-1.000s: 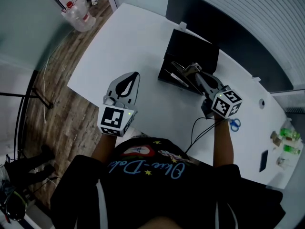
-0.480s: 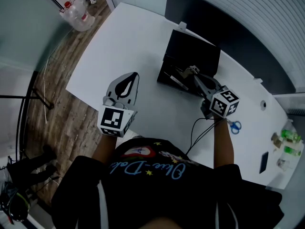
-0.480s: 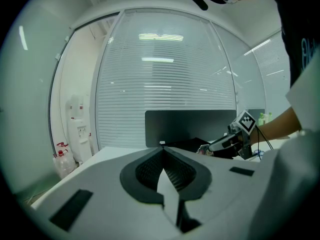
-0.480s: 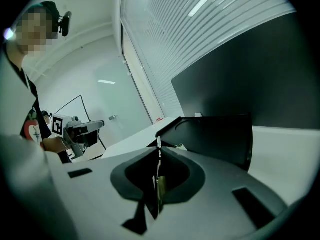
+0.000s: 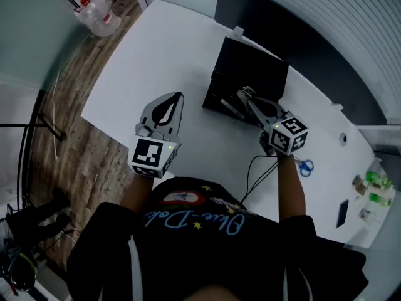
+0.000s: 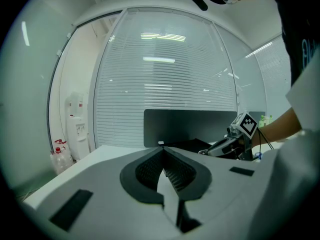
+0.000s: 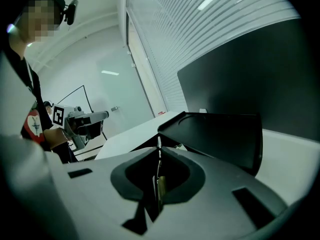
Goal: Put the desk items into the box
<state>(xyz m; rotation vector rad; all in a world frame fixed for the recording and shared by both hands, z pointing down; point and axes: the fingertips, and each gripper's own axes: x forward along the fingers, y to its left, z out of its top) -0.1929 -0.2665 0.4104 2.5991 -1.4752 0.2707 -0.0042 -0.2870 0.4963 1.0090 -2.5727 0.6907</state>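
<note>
Left gripper (image 5: 179, 98) jaws together (empty), right gripper (image 5: 242, 92) extended forward, pinching a thin item (image 7: 160, 185)

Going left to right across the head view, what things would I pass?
Clear water jugs with red caps → left gripper → open black box → blue-handled scissors → small flat black device → green-topped bottles.

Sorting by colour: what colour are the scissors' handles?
Blue; the scissors show best in the head view.
</note>
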